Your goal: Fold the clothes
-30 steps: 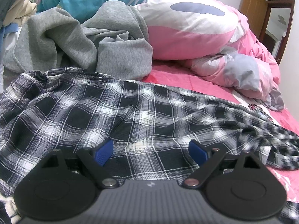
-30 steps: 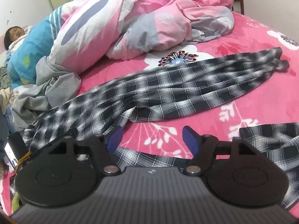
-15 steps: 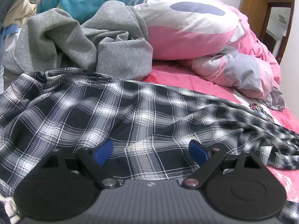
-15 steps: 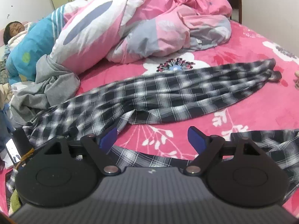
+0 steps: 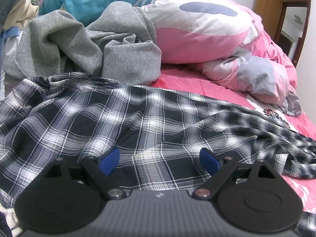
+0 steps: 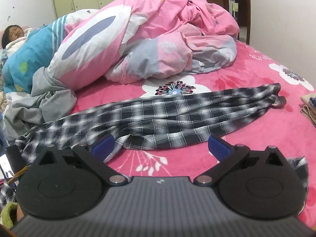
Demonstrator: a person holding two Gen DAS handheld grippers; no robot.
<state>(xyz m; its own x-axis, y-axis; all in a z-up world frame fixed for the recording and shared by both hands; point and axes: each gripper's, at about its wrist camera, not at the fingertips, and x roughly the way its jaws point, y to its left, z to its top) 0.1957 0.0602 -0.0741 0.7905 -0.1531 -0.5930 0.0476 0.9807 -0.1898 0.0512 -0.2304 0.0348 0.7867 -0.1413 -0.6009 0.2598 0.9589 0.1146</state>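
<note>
Hovering: my left tongs and right tongs, both apart, empty.
Risk: rumpled plaid trousers, frame centre, may bunch if I pinch one layer.

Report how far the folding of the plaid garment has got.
Done: nothing; the plaid garment lies stretched out and rumpled on the pink bedspread.
In hand: nothing; left gripper and right gripper are open over it.
Left: grasping, flattening, every fold; the grey sweatshirt is also unfolded.

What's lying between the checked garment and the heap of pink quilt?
In the right wrist view, only bare pink flowered bedsheet separates the checked garment from the pink quilt.
</note>
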